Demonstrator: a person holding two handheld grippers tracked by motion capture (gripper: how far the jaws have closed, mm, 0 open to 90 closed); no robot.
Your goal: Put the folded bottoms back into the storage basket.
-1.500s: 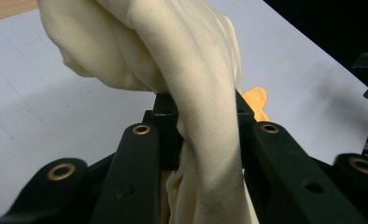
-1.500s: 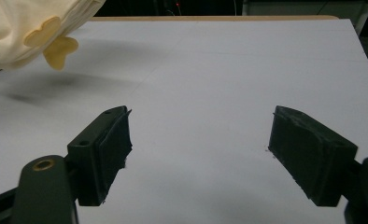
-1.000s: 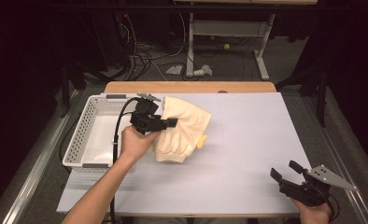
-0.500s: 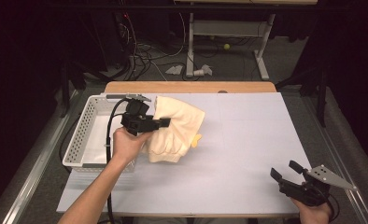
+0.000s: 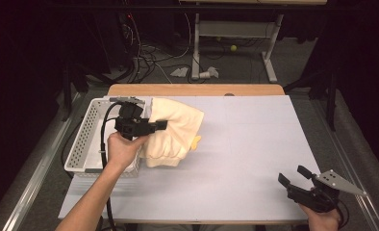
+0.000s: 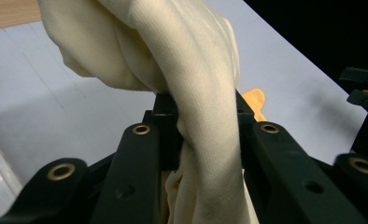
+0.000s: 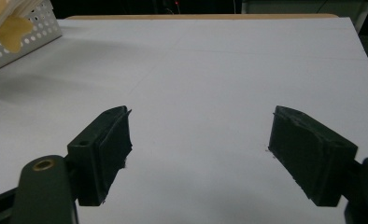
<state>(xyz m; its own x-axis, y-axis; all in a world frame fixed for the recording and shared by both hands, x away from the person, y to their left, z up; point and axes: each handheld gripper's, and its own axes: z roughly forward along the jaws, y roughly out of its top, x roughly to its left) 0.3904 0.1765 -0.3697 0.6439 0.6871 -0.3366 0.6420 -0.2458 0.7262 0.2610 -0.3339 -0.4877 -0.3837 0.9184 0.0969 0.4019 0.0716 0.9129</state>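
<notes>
Black jaws of the right gripper stand wide apart at the lower right of the high view, held by a hand at the bottom edge, with nothing between them. The right gripper view confirms this from close up: its two pads frame bare white table, and in the upper left corner of that frame a corner of the perforated white basket and a yellow scrap of the cloth peek in.

Farther up the table, at the left of the high view, the left gripper is clamped on the cream cloth, which hangs bunched from the jaws with its bulk just right of the basket and partly over the basket's right rim. A small yellow part of the cloth shows at its lower right edge. The high view cannot show the grip itself; the left gripper view does: a thick ribbed fold of the cloth runs down between the two black jaws, pinched there, the rest billowing toward the upper left of that frame. At its far right edge the right gripper appears small over the white surface.

Beyond the table's wooden back edge, the high view shows dark floor with cables and the white legs of another table.
</notes>
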